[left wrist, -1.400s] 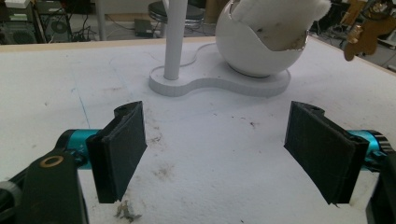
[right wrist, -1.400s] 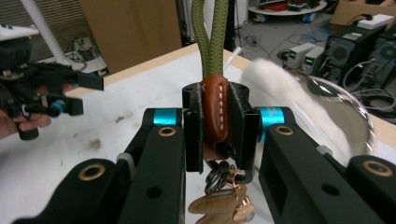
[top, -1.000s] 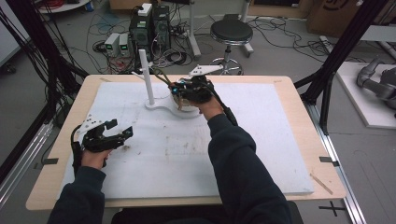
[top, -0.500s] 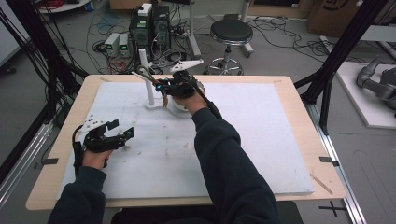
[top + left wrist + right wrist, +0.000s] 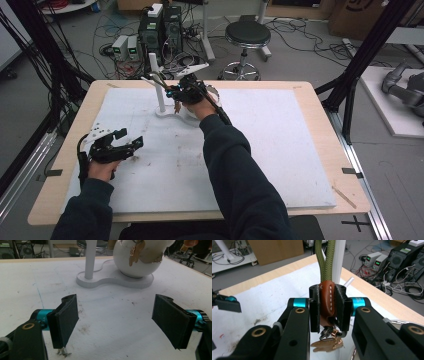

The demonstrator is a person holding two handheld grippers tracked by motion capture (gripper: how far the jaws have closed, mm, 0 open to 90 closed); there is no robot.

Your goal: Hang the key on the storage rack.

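Note:
My right gripper (image 5: 329, 310) is shut on the brown leather tab (image 5: 327, 298) of a key ring. Its jaws have just eased a touch wider, with the tab still pressed between them. A green cord loop (image 5: 325, 260) rises from the tab, right beside the white post (image 5: 340, 262). The keys (image 5: 327, 345) dangle below. In the high view the right gripper (image 5: 176, 92) hovers between the post (image 5: 156, 80) and the white bowl (image 5: 192, 114) on their shared base. My left gripper (image 5: 131, 140) rests open and empty at the table's left, aimed at the bowl (image 5: 136, 265).
A white mat (image 5: 280, 145) covers the wooden table (image 5: 320, 100). The post has a short side peg (image 5: 348, 281). Black frame poles stand at the table's left and right, with cables, electronics and a stool on the floor behind.
The right hand has carried the key ring leftward from above the bowl to beside the post. The left gripper has stayed put.

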